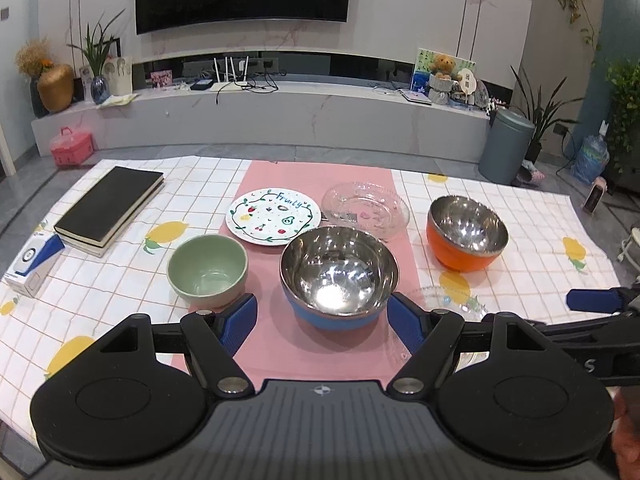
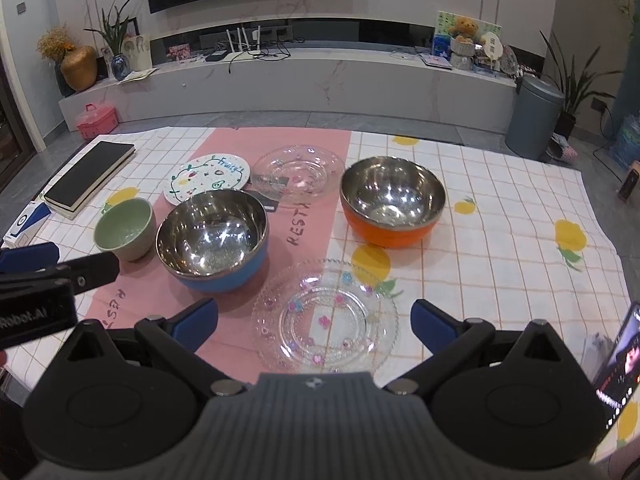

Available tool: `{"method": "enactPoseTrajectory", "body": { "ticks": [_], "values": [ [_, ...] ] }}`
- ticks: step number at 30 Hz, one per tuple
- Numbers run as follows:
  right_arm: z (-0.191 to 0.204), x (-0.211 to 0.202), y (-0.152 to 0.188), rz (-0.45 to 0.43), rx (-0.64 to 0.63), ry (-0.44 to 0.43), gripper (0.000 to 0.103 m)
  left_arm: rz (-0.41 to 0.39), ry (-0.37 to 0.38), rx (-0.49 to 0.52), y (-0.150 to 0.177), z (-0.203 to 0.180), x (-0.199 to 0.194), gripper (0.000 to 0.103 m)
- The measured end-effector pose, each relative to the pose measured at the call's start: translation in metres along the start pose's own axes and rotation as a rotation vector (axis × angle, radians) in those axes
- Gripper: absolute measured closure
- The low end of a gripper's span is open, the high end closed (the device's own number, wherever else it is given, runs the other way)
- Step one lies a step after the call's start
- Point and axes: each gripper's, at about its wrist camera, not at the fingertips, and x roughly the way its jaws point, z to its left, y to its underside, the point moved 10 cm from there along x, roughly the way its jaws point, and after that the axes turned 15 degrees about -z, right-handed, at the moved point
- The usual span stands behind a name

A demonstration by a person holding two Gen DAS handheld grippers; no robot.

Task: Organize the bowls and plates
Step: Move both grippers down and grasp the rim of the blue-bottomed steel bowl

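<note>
Steel-lined blue bowl (image 1: 339, 276) mid-table before the spread, empty left gripper (image 1: 322, 320). Right wrist view alone shows the near-edge glass plate (image 2: 325, 322) whole, between the splayed, empty right gripper (image 2: 316, 326). Black book (image 1: 110, 208) at far-left corner.

We see our left gripper (image 1: 322, 322) spread wide, empty, blue bowl (image 1: 339, 278) just ahead between its fingers. Green bowl (image 1: 207, 270) left of it, fruit plate (image 1: 275, 216) and glass plate (image 1: 366, 209) behind, orange bowl (image 1: 466, 233) toward the tablecloth's (image 1: 520, 240) right edge. Black notebook (image 1: 110, 209) near far-left corner.
</note>
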Motion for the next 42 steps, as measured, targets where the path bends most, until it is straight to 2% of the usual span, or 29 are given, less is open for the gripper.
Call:
{"method": "enactPoseTrajectory", "body": {
  "ticks": [3, 6, 10, 12, 17, 22, 31, 34, 42],
  "values": [
    [0.003, 0.01, -0.006, -0.003, -0.001, -0.011, 0.003, -0.007, 0.008, -0.029, -0.008, 0.008, 0.006, 0.016],
    [0.005, 0.02, -0.012, -0.011, 0.001, -0.019, 0.004, -0.014, 0.02, -0.043, -0.014, 0.013, 0.013, 0.021],
    [0.007, 0.037, -0.014, 0.007, -0.016, -0.009, 0.017, 0.012, 0.038, -0.081, -0.016, 0.017, 0.027, 0.033],
    [0.008, 0.045, -0.015, 0.017, 0.0, -0.011, 0.019, 0.021, 0.039, -0.101, -0.015, 0.02, 0.034, 0.038],
    [0.014, 0.065, -0.016, 0.059, 0.064, -0.033, 0.032, 0.065, 0.009, -0.139, -0.009, 0.027, 0.053, 0.066],
    [0.02, 0.088, -0.018, 0.07, 0.101, -0.043, 0.039, 0.131, -0.001, -0.177, 0.003, 0.036, 0.075, 0.07],
    [0.025, 0.124, -0.012, 0.131, 0.146, -0.055, 0.048, 0.184, -0.01, -0.235, 0.018, 0.043, 0.102, 0.07],
    [0.025, 0.135, -0.006, 0.159, 0.145, -0.041, 0.057, 0.208, -0.005, -0.242, 0.023, 0.041, 0.111, 0.07],
    [0.023, 0.152, 0.009, 0.225, 0.215, -0.064, 0.068, 0.267, -0.012, -0.293, 0.04, 0.042, 0.13, 0.069]
  ]
}}
